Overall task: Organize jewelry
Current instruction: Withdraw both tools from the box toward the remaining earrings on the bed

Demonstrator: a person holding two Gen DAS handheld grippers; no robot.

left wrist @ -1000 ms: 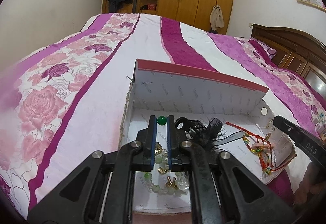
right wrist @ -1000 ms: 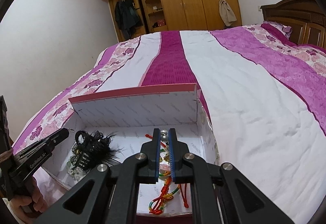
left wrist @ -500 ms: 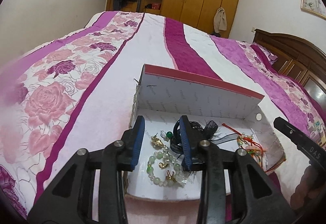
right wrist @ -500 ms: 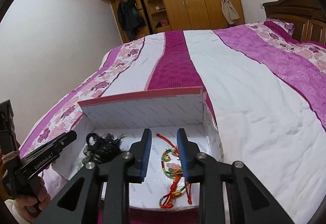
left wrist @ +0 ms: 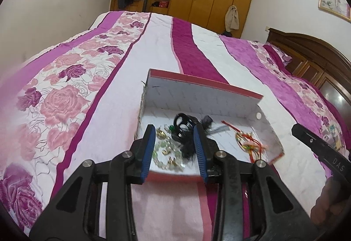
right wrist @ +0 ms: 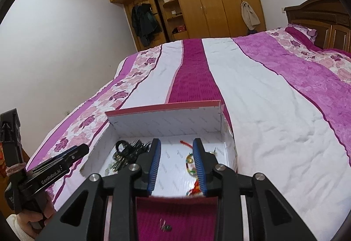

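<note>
A white cardboard box with a pink rim (left wrist: 204, 98) lies open on the bed. Inside it are a pale green bead bracelet with gold pieces (left wrist: 166, 154), a black feathered hair clip (left wrist: 186, 131) and a red string bracelet (left wrist: 249, 142). My left gripper (left wrist: 174, 128) hangs open just before the box's near edge, holding nothing. In the right wrist view the box (right wrist: 166, 119) shows the clip (right wrist: 126, 149) on the left and the red bracelet (right wrist: 190, 161) on the right. My right gripper (right wrist: 176, 142) hovers there with its jaws opening and nothing between them.
The box rests on a pink, white and magenta bedspread (right wrist: 274, 109). A small dark piece (right wrist: 166, 227) lies on the magenta stripe below the right gripper. A wooden headboard (left wrist: 311, 54) stands on the right and a wardrobe (right wrist: 197, 4) at the far wall. A person's hand (right wrist: 28, 219) holds the left gripper.
Both grippers were shut low inside the box over the jewelry. They have since opened and drawn back and upward, and the bracelets now lie loose in the box.
</note>
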